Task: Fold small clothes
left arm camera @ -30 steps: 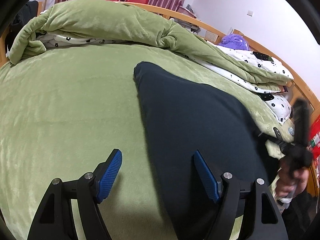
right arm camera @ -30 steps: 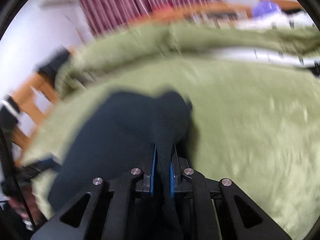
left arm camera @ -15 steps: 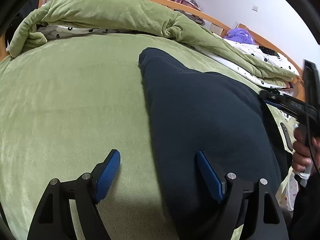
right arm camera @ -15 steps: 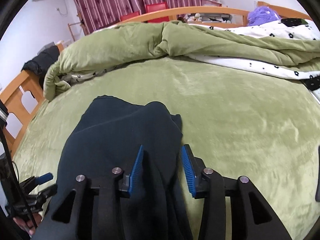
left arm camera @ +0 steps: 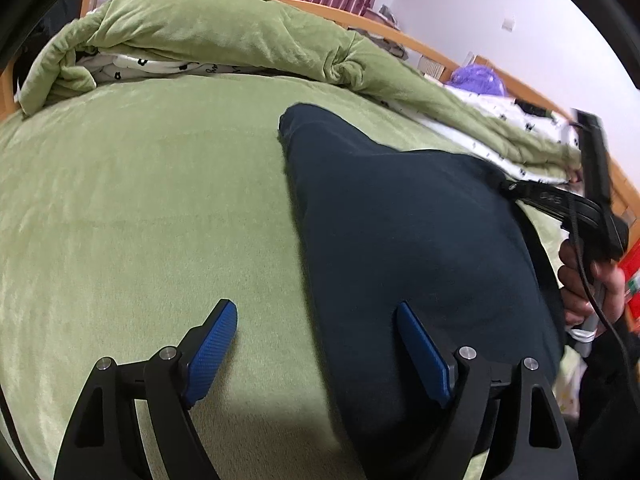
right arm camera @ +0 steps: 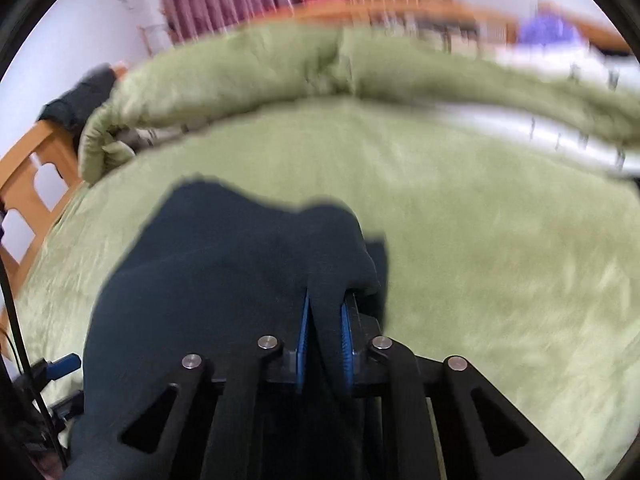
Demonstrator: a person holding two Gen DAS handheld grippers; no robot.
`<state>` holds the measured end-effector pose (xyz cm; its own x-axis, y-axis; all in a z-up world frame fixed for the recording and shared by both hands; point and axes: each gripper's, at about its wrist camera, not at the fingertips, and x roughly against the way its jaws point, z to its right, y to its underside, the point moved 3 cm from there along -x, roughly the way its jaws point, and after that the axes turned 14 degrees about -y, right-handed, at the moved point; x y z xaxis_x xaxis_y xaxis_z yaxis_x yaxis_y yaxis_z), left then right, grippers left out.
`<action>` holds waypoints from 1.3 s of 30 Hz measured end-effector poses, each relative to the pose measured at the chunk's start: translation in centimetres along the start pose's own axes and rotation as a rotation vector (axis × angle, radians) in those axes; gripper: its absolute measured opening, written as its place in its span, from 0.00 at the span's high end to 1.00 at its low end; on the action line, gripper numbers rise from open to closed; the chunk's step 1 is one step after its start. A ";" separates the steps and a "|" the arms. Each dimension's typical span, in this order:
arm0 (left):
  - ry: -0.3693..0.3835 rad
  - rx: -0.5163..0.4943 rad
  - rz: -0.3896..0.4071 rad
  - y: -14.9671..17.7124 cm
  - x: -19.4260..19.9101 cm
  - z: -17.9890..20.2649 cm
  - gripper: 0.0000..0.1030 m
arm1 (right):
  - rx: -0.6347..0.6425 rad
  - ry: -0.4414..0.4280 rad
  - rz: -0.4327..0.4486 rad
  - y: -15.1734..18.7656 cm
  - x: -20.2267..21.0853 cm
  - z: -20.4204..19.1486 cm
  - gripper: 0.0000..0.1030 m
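Note:
A dark navy garment [left arm camera: 408, 232] lies on the green bedspread [left arm camera: 152, 200]. My left gripper [left arm camera: 316, 344] is open and empty, low over the bed, its right finger over the garment's near left edge and its left finger over bare bedspread. My right gripper [right arm camera: 325, 316] is shut on a fold of the navy garment [right arm camera: 224, 280] at its right side; the cloth bunches up between the blue pads [right arm camera: 303, 328]. The right gripper's handle and the hand on it show at the right of the left wrist view [left arm camera: 592, 216].
A rolled green duvet [left arm camera: 224, 44] with white patterned lining lies along the far side of the bed. A wooden bed frame [right arm camera: 32, 176] runs at the left and behind. A purple object [left arm camera: 478, 80] sits far right. Curtains hang at the back.
My right gripper was shut on the garment, opened half a second ago, and has shut again on a fold of it. The right view is blurred by motion. My left gripper stayed open.

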<state>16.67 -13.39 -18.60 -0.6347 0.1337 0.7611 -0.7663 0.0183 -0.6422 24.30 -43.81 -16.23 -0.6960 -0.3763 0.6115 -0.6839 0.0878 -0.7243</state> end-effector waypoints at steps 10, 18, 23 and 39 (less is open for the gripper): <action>-0.007 -0.023 -0.012 0.3 0.3 0.5 0.22 | 0.057 0.210 -0.118 2.0 -2.0 0.9 0.65; 0.036 -0.056 0.007 1.1 3.8 1.1 0.23 | 0.011 0.138 -0.095 6.4 5.1 -0.4 0.57; 0.016 -0.117 0.010 3.2 5.7 2.0 0.23 | -0.058 0.267 -0.140 11.3 7.9 1.5 0.64; -0.128 -0.160 0.132 1.5 17.1 3.3 0.15 | -0.104 0.271 0.083 9.1 22.7 -9.2 0.25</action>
<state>4.34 -14.34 -6.22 -0.7435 0.0190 0.6685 -0.6568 0.1669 -0.7353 0.24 -43.09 -6.03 -0.7740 -0.1055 0.6244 -0.6312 0.2076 -0.7473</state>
